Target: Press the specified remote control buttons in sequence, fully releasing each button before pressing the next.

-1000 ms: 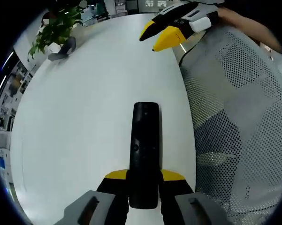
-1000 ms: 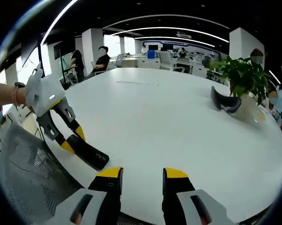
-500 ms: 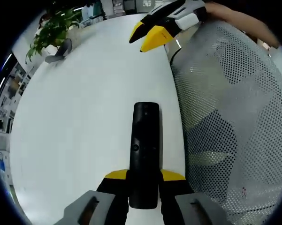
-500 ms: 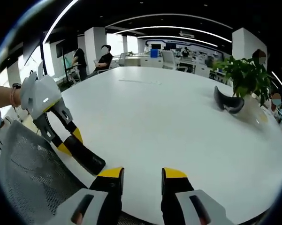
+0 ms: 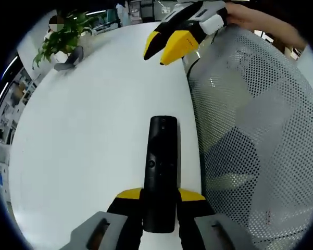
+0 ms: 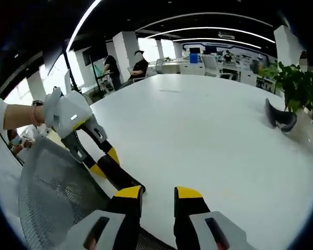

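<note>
- Left gripper view: left gripper (image 5: 159, 200) has its yellow-tipped jaws clamped on the near end of the black remote (image 5: 161, 161), which sticks out away from the person over the white table (image 5: 94, 125). Looks like a hold meant to steady it, button face up and reachable.
- Right gripper (image 5: 169, 44) sits far off at the table edge beside the mesh chair (image 5: 250, 135), jaws close together with nothing between them; judged as staged for a tip press.
- Right gripper view: own jaws (image 6: 157, 194) a little apart, holding nothing; remote (image 6: 119, 176) lies just left of them, held by the left gripper (image 6: 105, 161).
- Plant (image 5: 60, 39) and a dark curved object (image 5: 70, 56) stand at the far left, well apart from the remote.
- Versus a second ago: the right gripper has come nearer the remote, whose tip now lies just beside the right gripper's own jaws. The left grip is unchanged. No press yet.
</note>
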A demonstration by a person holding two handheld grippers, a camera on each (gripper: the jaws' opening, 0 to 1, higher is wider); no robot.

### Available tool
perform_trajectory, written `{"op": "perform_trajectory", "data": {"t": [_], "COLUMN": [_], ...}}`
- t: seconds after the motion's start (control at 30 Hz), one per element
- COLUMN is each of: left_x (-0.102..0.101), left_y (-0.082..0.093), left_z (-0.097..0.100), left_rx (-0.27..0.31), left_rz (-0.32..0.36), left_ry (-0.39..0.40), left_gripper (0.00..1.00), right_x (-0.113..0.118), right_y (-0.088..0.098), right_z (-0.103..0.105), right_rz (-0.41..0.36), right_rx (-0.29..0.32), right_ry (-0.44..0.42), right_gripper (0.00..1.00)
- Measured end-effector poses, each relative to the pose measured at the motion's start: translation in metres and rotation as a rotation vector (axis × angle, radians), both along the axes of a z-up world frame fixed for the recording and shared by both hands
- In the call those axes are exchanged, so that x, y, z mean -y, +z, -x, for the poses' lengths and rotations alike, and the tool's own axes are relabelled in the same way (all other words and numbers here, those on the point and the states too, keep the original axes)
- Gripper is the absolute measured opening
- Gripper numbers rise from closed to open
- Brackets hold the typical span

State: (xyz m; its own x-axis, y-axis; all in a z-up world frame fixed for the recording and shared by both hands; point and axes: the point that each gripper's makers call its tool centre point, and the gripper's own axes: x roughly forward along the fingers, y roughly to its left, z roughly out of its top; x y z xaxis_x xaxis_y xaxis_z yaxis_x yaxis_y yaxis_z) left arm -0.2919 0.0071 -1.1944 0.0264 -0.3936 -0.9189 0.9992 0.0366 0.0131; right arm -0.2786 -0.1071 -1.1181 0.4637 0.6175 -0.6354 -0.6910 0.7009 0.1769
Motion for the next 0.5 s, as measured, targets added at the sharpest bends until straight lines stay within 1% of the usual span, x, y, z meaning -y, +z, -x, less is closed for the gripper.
{"op": "perform_trajectory", "data": {"t": [0.03, 0.07, 0.1, 0.13, 0.17, 0.27, 0.33, 0.37, 0.47, 0.5], "left_x": [0.000, 0.000, 0.000, 0.000, 0.000, -0.001, -0.001, -0.001, -0.001, -0.001], "left_y": [0.000, 0.000, 0.000, 0.000, 0.000, 0.000, 0.000, 0.000, 0.000, 0.000], "left_z": [0.000, 0.000, 0.000, 0.000, 0.000, 0.000, 0.000, 0.000, 0.000, 0.000], "left_rx": [0.000, -0.001, -0.003, -0.003, -0.004, -0.004, -0.004, -0.004, -0.006, -0.006], "left_rz": [-0.002, -0.002, -0.001, 0.004, 0.005, 0.019, 0.023, 0.024, 0.021, 0.020], "left_ry": [-0.002, -0.001, 0.003, 0.002, 0.001, 0.007, 0.009, 0.010, 0.014, 0.014], "left_gripper": [0.24, 0.24, 0.24, 0.24, 0.24, 0.24, 0.24, 0.24, 0.24, 0.24], "right_x": [-0.005, -0.009, -0.014, -0.016, -0.021, -0.032, -0.037, -0.039, -0.038, -0.036], "right_y": [-0.002, -0.004, -0.006, -0.007, -0.009, -0.014, -0.021, -0.024, -0.038, -0.040], "right_z": [0.004, 0.005, 0.006, 0.006, 0.007, 0.007, 0.009, 0.009, 0.015, 0.014], "right_rz": [0.023, 0.047, 0.081, 0.092, 0.125, 0.172, 0.206, 0.224, 0.313, 0.341], "right_rx": [-0.009, -0.014, -0.008, -0.007, -0.002, 0.002, -0.013, -0.018, -0.045, -0.040], "right_ry": [0.050, 0.082, 0.135, 0.151, 0.200, 0.306, 0.369, 0.393, 0.485, 0.502], "right_gripper": [0.18, 0.17, 0.16, 0.15, 0.13, 0.07, 0.04, 0.03, 0.00, 0.00]}}
